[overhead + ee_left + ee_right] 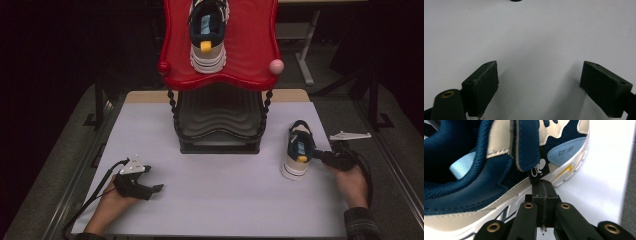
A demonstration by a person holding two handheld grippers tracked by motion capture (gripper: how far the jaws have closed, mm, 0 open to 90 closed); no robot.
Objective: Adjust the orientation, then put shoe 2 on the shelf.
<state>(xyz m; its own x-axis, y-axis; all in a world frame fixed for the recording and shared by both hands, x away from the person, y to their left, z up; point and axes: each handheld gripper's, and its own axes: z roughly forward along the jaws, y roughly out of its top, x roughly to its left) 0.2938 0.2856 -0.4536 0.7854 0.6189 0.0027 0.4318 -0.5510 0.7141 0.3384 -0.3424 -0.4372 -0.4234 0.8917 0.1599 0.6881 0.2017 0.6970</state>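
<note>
Right gripper jaws pressed together, pinching the small black tab at the end of the navy strap on the sneaker. That sneaker sits upright on the white table, right side, heel toward the person, just right of the black lower tier of the shoe rack. Matching second sneaker on the red top shelf. Left gripper jaws spread wide, nothing between them, resting low over bare table at front left.

Black tongs, brass rivets; grey three-cornered plate, black cables, plaid cuff.
</note>
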